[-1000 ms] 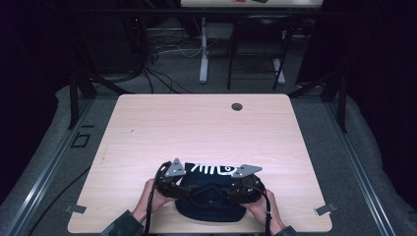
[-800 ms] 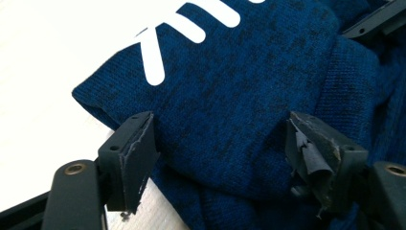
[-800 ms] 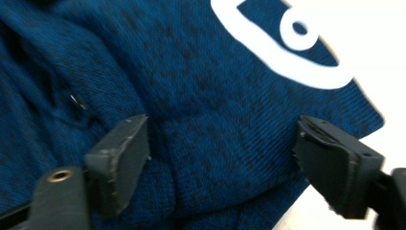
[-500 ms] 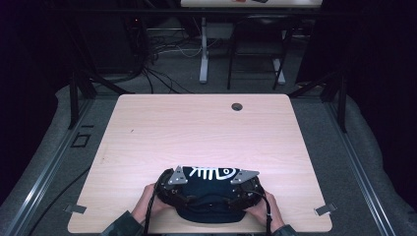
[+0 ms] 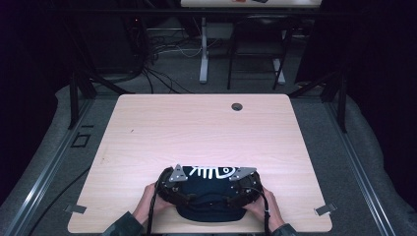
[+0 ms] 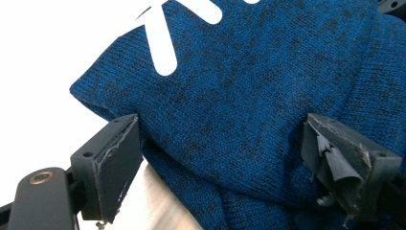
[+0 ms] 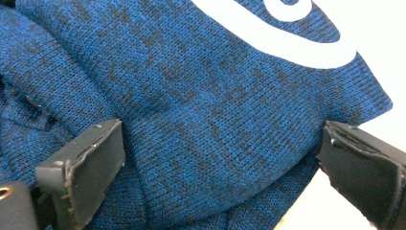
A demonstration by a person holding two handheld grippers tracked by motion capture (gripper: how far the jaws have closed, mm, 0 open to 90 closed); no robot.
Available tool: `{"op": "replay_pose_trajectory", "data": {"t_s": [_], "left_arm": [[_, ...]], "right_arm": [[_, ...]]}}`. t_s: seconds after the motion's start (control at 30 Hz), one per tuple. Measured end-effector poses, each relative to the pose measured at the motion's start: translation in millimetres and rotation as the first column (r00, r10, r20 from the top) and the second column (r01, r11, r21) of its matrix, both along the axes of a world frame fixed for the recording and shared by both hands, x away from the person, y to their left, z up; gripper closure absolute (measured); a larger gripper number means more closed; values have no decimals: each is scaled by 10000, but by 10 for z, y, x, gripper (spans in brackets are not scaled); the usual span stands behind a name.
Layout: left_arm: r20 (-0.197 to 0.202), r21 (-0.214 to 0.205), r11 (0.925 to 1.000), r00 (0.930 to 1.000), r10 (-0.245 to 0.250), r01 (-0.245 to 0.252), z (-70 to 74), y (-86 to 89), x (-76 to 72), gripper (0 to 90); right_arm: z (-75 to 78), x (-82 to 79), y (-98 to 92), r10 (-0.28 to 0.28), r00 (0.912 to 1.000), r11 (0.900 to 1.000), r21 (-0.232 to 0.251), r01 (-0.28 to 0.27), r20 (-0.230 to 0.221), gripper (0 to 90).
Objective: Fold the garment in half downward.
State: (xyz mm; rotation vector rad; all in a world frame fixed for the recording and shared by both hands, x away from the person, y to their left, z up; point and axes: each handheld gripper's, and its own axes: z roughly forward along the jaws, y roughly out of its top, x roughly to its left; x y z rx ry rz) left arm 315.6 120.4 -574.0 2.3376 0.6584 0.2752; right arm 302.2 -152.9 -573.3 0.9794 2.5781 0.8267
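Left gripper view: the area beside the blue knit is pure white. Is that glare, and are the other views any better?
Left gripper view: table blown out white, blue knit garment sharp. Right gripper view: same blowout at the top right, knit texture crisp. High view: table evenly lit, surroundings dark, garment nearly black.

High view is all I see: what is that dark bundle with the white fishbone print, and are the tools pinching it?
Observer: A blue knit garment flecked with black; up close the stitches show.
Operator: Pinched?
Observer: No. The left hand-held gripper is open; its jaws have just been opening, cloth loose between them.
Operator: The other?
Observer: The right hand-held gripper likewise: jaws just opened wider, knit between them unsqueezed.
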Motion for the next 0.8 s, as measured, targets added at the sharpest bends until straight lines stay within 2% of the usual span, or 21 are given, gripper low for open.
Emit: {"op": "replay_pose_trajectory", "data": {"t_s": [0.13,0.47,0.63,0.73,0.8], "left_arm": [[-39,-74,10000,10000,31,-32,-9,-2,72,143],[-72,-219,9997,9999,105,-107,-23,-3,144,146],[-101,-344,9991,9996,250,-253,-35,-3,205,149],[-153,-370,9989,9995,280,-285,-36,-1,224,149],[-159,-427,9986,9995,289,-296,-40,7,229,147]], "right_arm": [[0,31,-8,-162,9999,9999,1,162,16,26],[0,76,-18,-299,9996,9995,60,299,-23,25],[10,109,-17,-457,9989,9989,-137,459,89,25],[4,129,-21,-560,9984,9984,-77,561,125,19],[5,133,-17,-486,9986,9987,-153,489,209,0]]}}
